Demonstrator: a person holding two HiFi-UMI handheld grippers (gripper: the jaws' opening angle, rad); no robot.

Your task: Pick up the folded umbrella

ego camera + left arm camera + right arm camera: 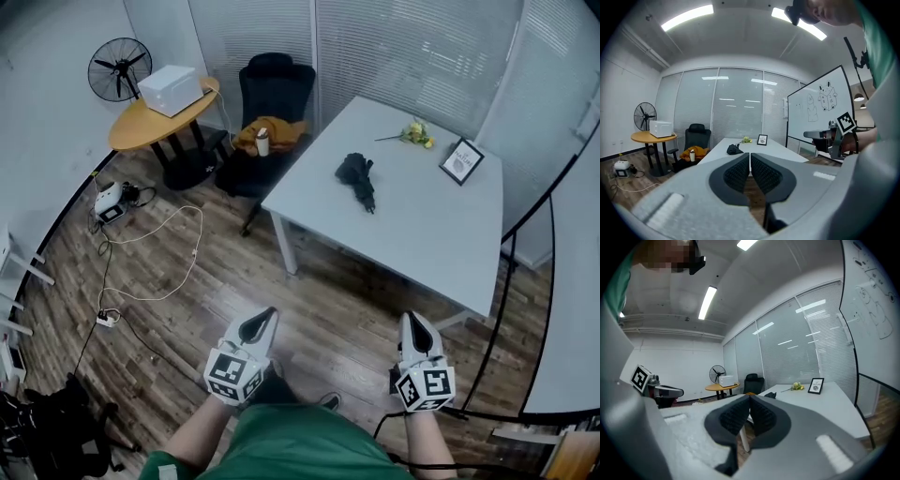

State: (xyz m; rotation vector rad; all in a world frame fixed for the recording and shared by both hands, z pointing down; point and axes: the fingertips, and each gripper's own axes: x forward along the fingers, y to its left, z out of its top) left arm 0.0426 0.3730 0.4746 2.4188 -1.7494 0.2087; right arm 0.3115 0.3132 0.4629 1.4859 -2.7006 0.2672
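Jaws on both of our tools are closed tight and hold nothing: on our left gripper [750, 155] the black, finely ribbed pads [738, 174] meet along a thin upright seam, and on our right gripper [750, 398] the same rounded pads touch at their tips. Around the pads the bodies are pale grey moulded plastic with a matte, slightly grainy skin. Well ahead of both sets of jaws, and roughly between the lines they point along, the folded umbrella [357, 178] lies on the tabletop [412, 234], a smooth, pale, rectangular slab on slim white legs. We see the umbrella as a short, crumpled bundle of black fabric, bunched wide at one end and narrowing toward the other. Beyond it from the jaws lie a small sprig of yellow flowers [418, 134] and, to the right of that, a dark-rimmed picture frame [461, 160] standing propped up. Below the jaws runs a floor [187, 281] of dark wood-grain planks. Ahead and to the left of the left jaws stands a black padded office chair [274, 89] with a mustard-coloured cloth [272, 134] heaped on its seat.
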